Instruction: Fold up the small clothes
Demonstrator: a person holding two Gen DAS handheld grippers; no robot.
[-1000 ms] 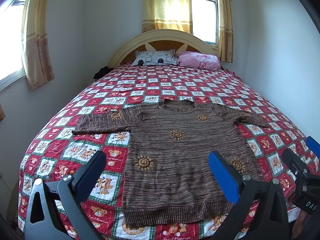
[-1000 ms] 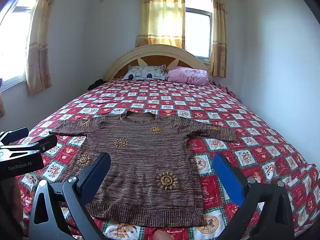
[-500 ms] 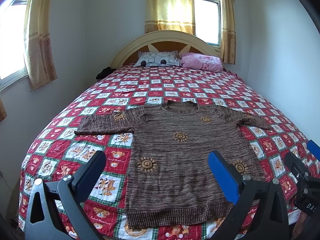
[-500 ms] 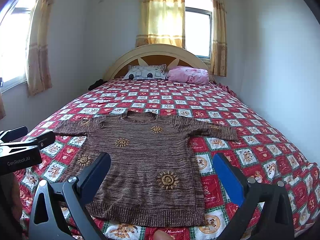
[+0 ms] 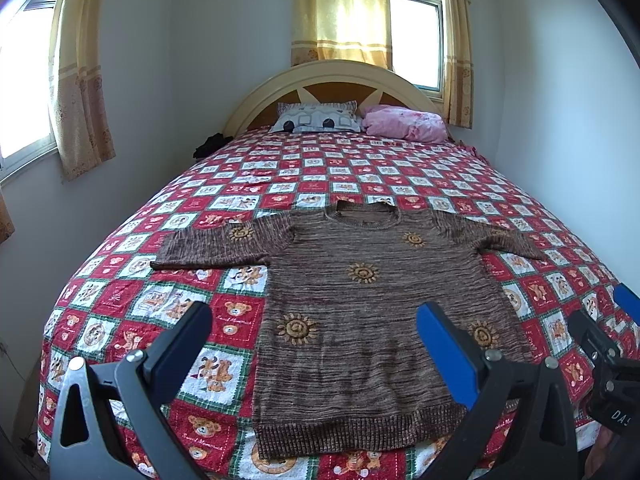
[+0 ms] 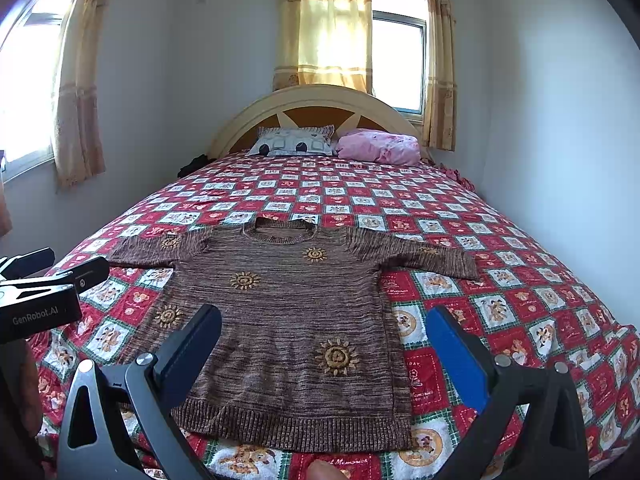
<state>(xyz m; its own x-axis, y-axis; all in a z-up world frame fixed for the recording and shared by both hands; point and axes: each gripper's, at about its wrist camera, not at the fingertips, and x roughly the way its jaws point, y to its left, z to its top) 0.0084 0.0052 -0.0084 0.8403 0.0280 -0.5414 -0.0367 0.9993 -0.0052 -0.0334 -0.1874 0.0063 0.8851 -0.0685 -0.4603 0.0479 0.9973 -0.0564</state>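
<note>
A brown knitted sweater [image 5: 360, 300] with orange sun patches lies flat on the bed, sleeves spread out, hem toward me. The right wrist view shows the same sweater [image 6: 288, 304]. My left gripper [image 5: 314, 332] hovers open above the sweater's lower left part, nothing between its fingers. Above the hem, my right gripper [image 6: 324, 334] is open and holds nothing. The right gripper [image 5: 600, 320] also shows at the right edge of the left wrist view, and the left gripper [image 6: 52, 268] at the left edge of the right wrist view.
The bed [image 5: 360, 172] has a red, white and green checked quilt with bear prints. A patterned pillow [image 5: 316, 118] and a pink pillow [image 5: 404, 124] lie by the headboard [image 5: 332, 80]. Walls run close on both sides; curtained windows behind.
Both grippers stay open. The left wrist view has drifted slightly, so the sweater sits a little further right and lower in it. The right wrist view is almost unchanged.
</note>
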